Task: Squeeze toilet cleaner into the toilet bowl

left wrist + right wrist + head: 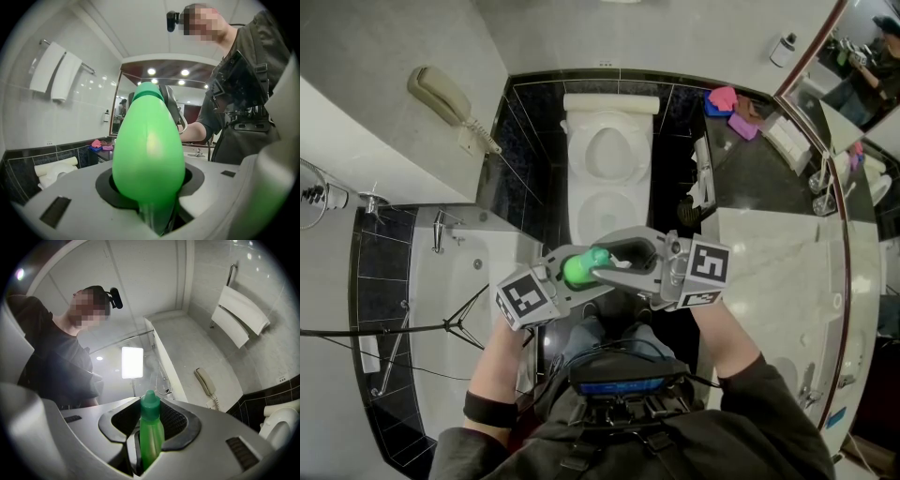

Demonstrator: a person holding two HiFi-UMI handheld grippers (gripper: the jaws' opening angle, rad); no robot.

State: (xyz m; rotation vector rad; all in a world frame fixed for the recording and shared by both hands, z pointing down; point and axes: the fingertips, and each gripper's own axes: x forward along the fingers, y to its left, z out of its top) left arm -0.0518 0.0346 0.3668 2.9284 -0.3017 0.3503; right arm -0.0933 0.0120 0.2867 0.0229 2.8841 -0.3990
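A green toilet cleaner bottle (579,268) lies level between my two grippers, in front of the white toilet (577,211), which stands with its lid raised. My left gripper (567,277) is shut on the bottle's body, and that body fills the left gripper view as a broad green bottle (149,150). My right gripper (614,272) comes in from the right and is shut on the same bottle near its neck. In the right gripper view the bottle (151,430) stands edge-on between the jaws, its capped tip pointing away. The toilet (281,420) shows at that view's right edge.
A wall phone (445,98) hangs at the left, above a bathtub (459,272). At the right runs a marble counter (787,272) with coloured cloths (727,101) at its far end and a mirror (862,66) behind. White towels (56,75) hang on a wall rail.
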